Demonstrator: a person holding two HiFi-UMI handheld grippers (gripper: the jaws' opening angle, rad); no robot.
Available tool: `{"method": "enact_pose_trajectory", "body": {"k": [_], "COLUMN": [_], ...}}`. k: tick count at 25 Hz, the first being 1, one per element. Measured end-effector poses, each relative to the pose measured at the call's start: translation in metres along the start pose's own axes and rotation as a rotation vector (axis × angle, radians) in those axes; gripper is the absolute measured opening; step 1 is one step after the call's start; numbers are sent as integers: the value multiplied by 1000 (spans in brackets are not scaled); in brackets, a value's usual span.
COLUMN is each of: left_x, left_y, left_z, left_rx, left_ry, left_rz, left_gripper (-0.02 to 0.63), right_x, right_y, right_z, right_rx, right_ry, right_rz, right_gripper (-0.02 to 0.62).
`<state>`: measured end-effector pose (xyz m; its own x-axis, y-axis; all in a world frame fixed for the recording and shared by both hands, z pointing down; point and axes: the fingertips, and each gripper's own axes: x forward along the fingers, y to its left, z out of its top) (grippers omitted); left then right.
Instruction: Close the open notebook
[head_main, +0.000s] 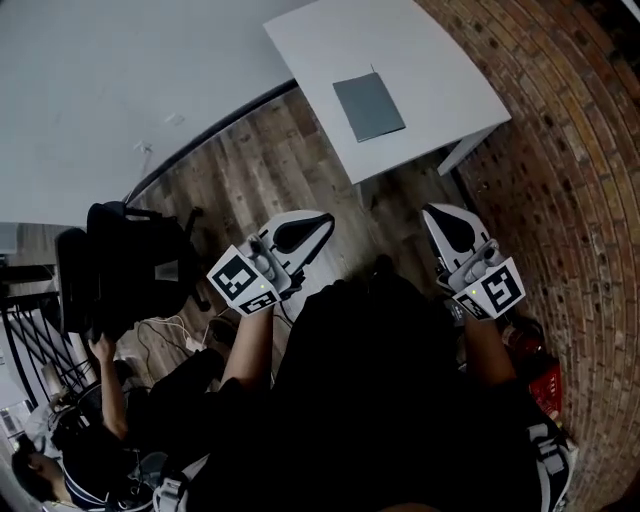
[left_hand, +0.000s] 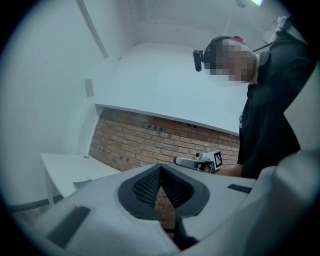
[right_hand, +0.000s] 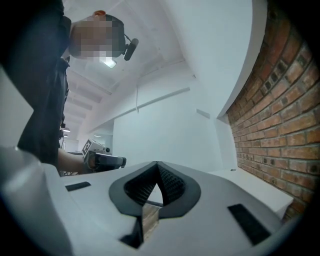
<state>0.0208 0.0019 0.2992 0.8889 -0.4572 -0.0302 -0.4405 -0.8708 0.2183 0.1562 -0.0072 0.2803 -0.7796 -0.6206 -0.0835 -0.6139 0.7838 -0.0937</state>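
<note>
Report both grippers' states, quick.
Left gripper: closed, jaws together, holding nothing.
Right gripper: closed, jaws together, holding nothing.

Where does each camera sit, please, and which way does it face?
Head view: on the head, steeply down at table and notebook; arms, left gripper, right gripper.
Left gripper view: along its shut jaws at brick wall; torso, right gripper.
Right gripper view: along its shut jaws at white wall; torso, left gripper.
All share the table.
</note>
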Motion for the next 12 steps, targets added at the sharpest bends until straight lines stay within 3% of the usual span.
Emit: {"method": "enact_pose_trajectory", "body": {"k": [5,12], "left_x": [-28,-87], "left_y": [-21,-56], "left_z": [-8,-28], "left_rx": [-18,-59], "left_ry": [-10,-24], "left_rz": [-66,-126], "left_gripper": [17,17], "right_x": [-10,-14], "right_y": [38,111], "right_z": [-13,-24], "right_rx": [-33,11], "right_ry": [57,48], "right_rz": [-61,-95], "right_gripper": [6,6]}}
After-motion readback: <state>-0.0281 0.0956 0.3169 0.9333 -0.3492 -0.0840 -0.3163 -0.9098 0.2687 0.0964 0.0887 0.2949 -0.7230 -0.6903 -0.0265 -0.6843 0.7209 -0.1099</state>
